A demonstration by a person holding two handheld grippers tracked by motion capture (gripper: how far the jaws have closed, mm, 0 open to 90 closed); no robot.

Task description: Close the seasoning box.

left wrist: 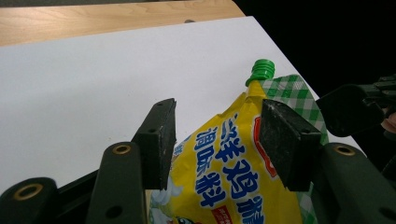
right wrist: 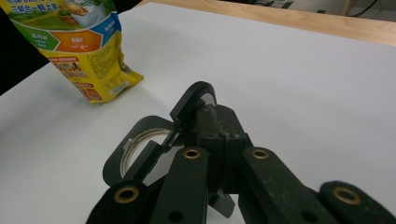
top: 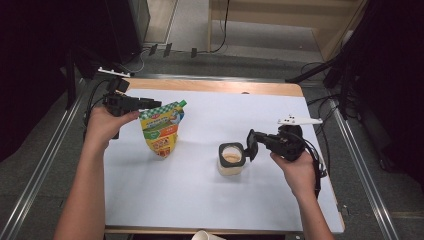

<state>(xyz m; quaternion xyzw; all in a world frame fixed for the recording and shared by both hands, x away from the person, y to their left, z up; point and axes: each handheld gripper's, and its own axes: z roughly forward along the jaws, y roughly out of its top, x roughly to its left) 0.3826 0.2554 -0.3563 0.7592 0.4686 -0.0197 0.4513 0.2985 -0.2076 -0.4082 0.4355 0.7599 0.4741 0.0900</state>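
Desk [top: 200, 200]: we keep its white sheet bare so the jar has room.
Pouch [top: 162, 131]: left of the jar, we stand it up with its green cap [left wrist: 260, 70] topmost, ready for pouring.
Jar [top: 231, 160]: open, awaiting seasoning.
Left tool [left wrist: 217, 140]: its 2 jaws grip the pouch's upper part.
Right tool [top: 251, 144]: at the jar's right, shut on the flip lid [right wrist: 194, 100], we judge to hold it clear.

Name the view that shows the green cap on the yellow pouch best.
The left gripper view: the green cap sits large and unobstructed at the top corner of the yellow pouch, past the left tongs. In the high view it is a tiny green speck at the pouch's upper right corner. The right gripper view crops the pouch's top off.
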